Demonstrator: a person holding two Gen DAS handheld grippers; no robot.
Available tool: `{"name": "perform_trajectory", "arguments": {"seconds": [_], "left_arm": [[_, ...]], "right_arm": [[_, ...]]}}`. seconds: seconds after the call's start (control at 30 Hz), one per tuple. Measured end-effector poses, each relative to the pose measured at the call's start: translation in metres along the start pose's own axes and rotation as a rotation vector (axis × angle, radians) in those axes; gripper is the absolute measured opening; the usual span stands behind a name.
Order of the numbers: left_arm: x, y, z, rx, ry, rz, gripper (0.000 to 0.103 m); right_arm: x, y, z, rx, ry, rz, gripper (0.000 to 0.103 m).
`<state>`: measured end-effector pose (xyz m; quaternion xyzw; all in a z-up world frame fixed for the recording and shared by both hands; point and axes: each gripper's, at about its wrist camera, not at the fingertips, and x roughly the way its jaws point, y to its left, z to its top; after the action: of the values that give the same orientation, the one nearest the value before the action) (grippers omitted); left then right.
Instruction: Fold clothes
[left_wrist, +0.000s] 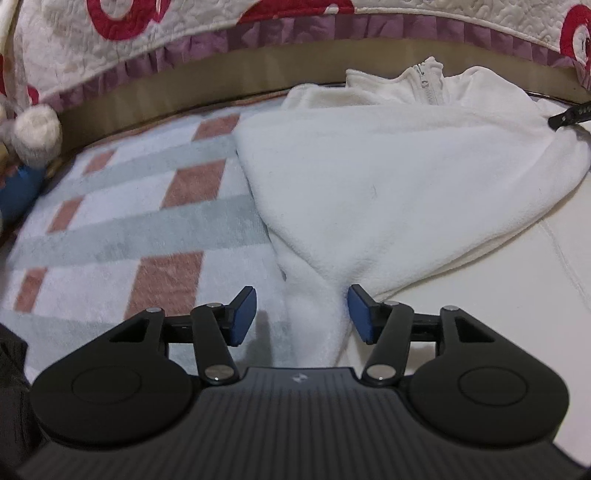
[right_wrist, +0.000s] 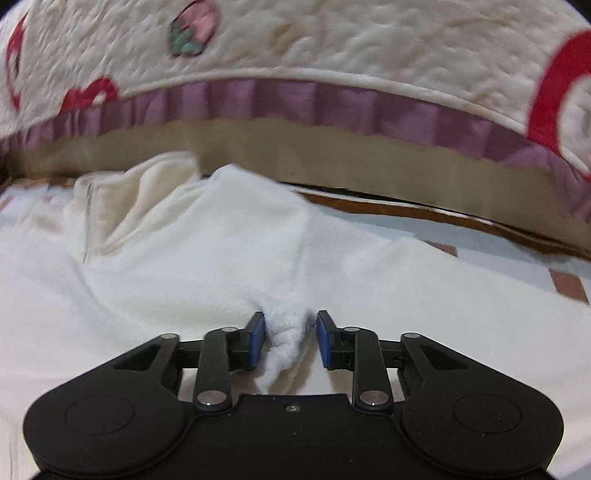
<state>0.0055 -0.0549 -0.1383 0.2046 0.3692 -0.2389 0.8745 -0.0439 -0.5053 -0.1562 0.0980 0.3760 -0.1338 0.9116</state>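
A white fleece zip-neck top (left_wrist: 388, 177) lies on a checked blanket (left_wrist: 129, 229), its collar and zipper (left_wrist: 428, 83) at the far side. In the left wrist view my left gripper (left_wrist: 302, 314) stands open low over the top's near corner. A ridge of fleece runs between its blue pads (left_wrist: 243, 314), which do not squeeze it. In the right wrist view the same top (right_wrist: 184, 266) fills the foreground. My right gripper (right_wrist: 290, 339) is open, and a pinched-up tuft of fleece (right_wrist: 286, 332) stands loose between its pads, with a gap on the right side.
A quilted cream cover with red shapes and a purple frill (left_wrist: 258, 33) overhangs the far edge, above a tan band (right_wrist: 295, 147). A pale plush toy (left_wrist: 35, 133) and something blue (left_wrist: 18, 192) sit at the far left. A black object (left_wrist: 569, 116) pokes in at the right edge.
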Motion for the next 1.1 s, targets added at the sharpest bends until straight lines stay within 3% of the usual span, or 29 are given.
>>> {"name": "perform_trajectory", "arguments": {"seconds": [0.1, 0.27, 0.33, 0.43, 0.5, 0.53, 0.67, 0.73, 0.8, 0.97, 1.1], "left_arm": [[-0.006, -0.008, 0.003, 0.038, -0.036, 0.022, 0.062], [-0.031, -0.009, 0.013, 0.006, -0.177, -0.053, 0.062], [-0.033, -0.013, 0.015, 0.012, -0.196, -0.086, 0.062], [-0.028, -0.022, 0.015, 0.023, -0.190, -0.113, 0.062], [-0.022, -0.029, 0.013, 0.036, -0.180, -0.111, 0.062], [-0.019, -0.032, 0.013, 0.040, -0.178, -0.106, 0.062], [-0.010, -0.043, 0.016, 0.043, -0.175, -0.087, 0.062], [-0.011, -0.047, 0.015, 0.065, -0.171, -0.078, 0.062], [-0.013, -0.050, 0.016, 0.082, -0.166, -0.074, 0.062], [-0.019, -0.051, 0.024, 0.051, -0.126, -0.150, 0.062], [-0.018, -0.081, 0.060, 0.057, -0.116, -0.271, 0.064]], "right_arm": [[-0.008, -0.023, -0.010, 0.152, -0.035, 0.035, 0.064], [-0.036, -0.045, -0.020, 0.406, -0.087, 0.135, 0.068], [-0.042, -0.047, -0.021, 0.461, -0.094, 0.199, 0.068], [-0.056, -0.022, -0.021, 0.328, -0.126, 0.239, 0.060], [-0.064, 0.006, -0.022, 0.127, -0.136, 0.236, 0.033], [-0.060, 0.021, -0.024, 0.018, -0.107, 0.216, 0.028], [-0.044, 0.066, -0.037, -0.357, 0.002, 0.095, 0.020], [-0.037, 0.059, -0.048, -0.379, 0.023, 0.064, 0.020], [-0.038, 0.047, -0.058, -0.356, -0.024, 0.093, 0.020], [-0.039, 0.045, -0.062, -0.357, -0.052, 0.099, 0.022], [-0.045, 0.040, -0.048, -0.299, -0.014, 0.149, 0.029]]}}
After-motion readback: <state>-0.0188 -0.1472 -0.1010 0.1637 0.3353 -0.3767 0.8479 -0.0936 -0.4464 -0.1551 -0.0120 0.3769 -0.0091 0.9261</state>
